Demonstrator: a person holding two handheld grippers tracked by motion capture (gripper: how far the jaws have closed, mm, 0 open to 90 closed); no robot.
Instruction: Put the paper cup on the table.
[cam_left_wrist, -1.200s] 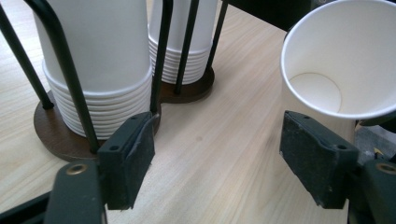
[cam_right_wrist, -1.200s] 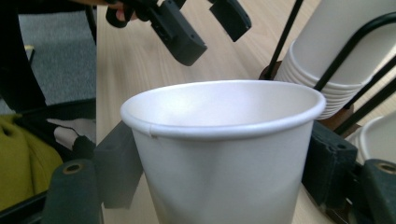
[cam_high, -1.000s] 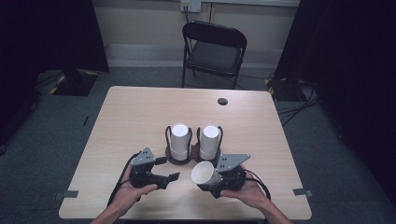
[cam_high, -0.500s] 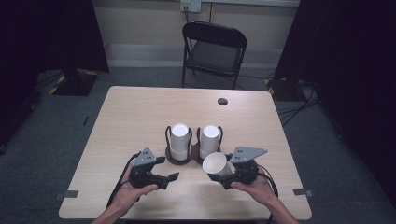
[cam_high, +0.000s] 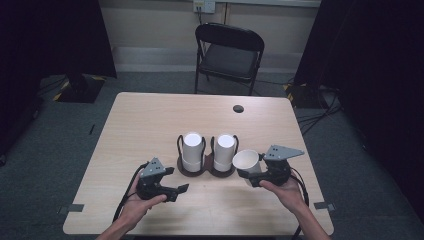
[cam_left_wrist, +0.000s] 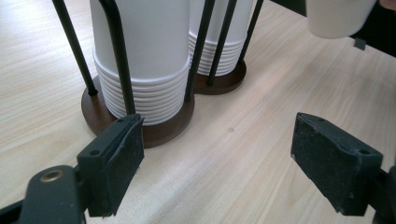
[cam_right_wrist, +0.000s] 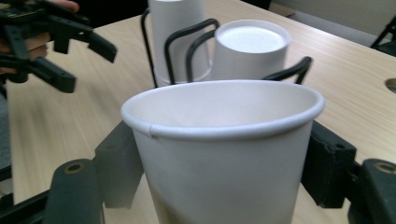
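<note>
Two stacks of white paper cups stand upside down in black wire holders on dark round bases at the table's middle: the left stack (cam_high: 192, 149) (cam_left_wrist: 140, 60) and the right stack (cam_high: 225, 149) (cam_left_wrist: 219, 42). My right gripper (cam_high: 248, 172) (cam_right_wrist: 219, 182) is shut on a single white cup (cam_high: 246, 160) (cam_right_wrist: 224, 149), held mouth up just right of the right stack (cam_right_wrist: 252, 51). My left gripper (cam_high: 179, 191) (cam_left_wrist: 219, 158) is open near the front edge, low over the table, with nothing between its pads (cam_left_wrist: 116, 158). The held cup (cam_left_wrist: 338, 16) also shows in the left gripper view.
The light wooden table (cam_high: 150, 125) has a dark cable hole (cam_high: 238, 108) at its back right. A black folding chair (cam_high: 230, 50) stands behind the table. Cables trail from both grippers over the front edge.
My right gripper has carried the single cup to the right and turned it from tilted to mouth up. The left gripper has hardly moved.
</note>
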